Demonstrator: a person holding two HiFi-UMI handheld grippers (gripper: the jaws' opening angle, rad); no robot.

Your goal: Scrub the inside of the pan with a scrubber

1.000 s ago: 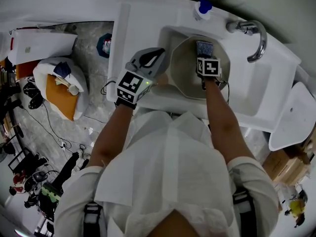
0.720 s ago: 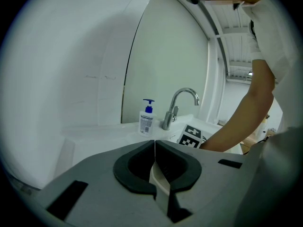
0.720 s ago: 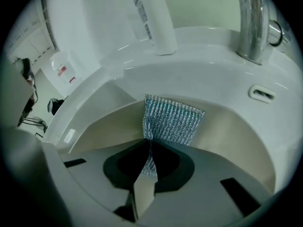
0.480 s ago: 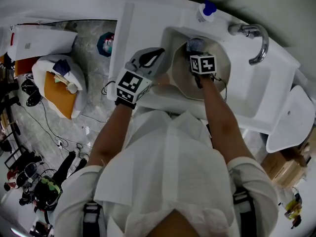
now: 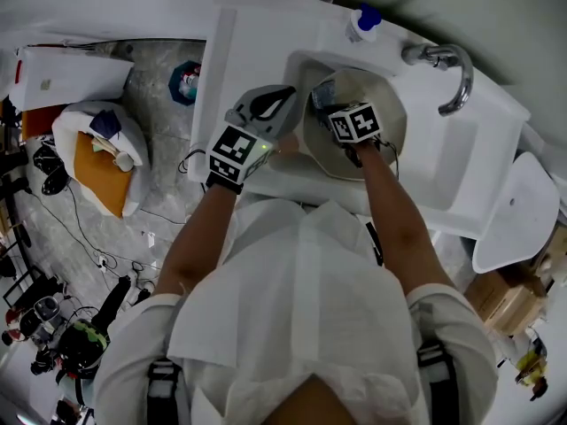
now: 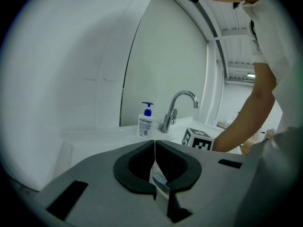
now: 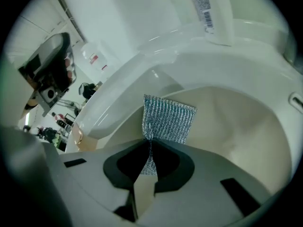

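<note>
Head view: a cream-lined pan is seen lying in the left part of the basin of a white sink, close to the basin's left edge. The right gripper is held down into the pan, its marker cube uppermost. In the right gripper view, the jaws of the right gripper are seen pressed shut on a silvery mesh scrubber. One corner of it is pinched between them, and the rest is spread flat ahead of the tips. The scrubber is placed at the pan's inner wall on the side nearest the basin's left edge, just below the rim. Whether it touches the wall cannot be told.

The left gripper is held over the flat ledge at the sink's left edge, pointed toward the basin. In the left gripper view, the jaws of the left gripper are seen pressed together.

A blue-capped soap bottle is stood at the sink's far edge. A chrome faucet is mounted at that edge farther toward the right end and is curved over the basin.
</note>
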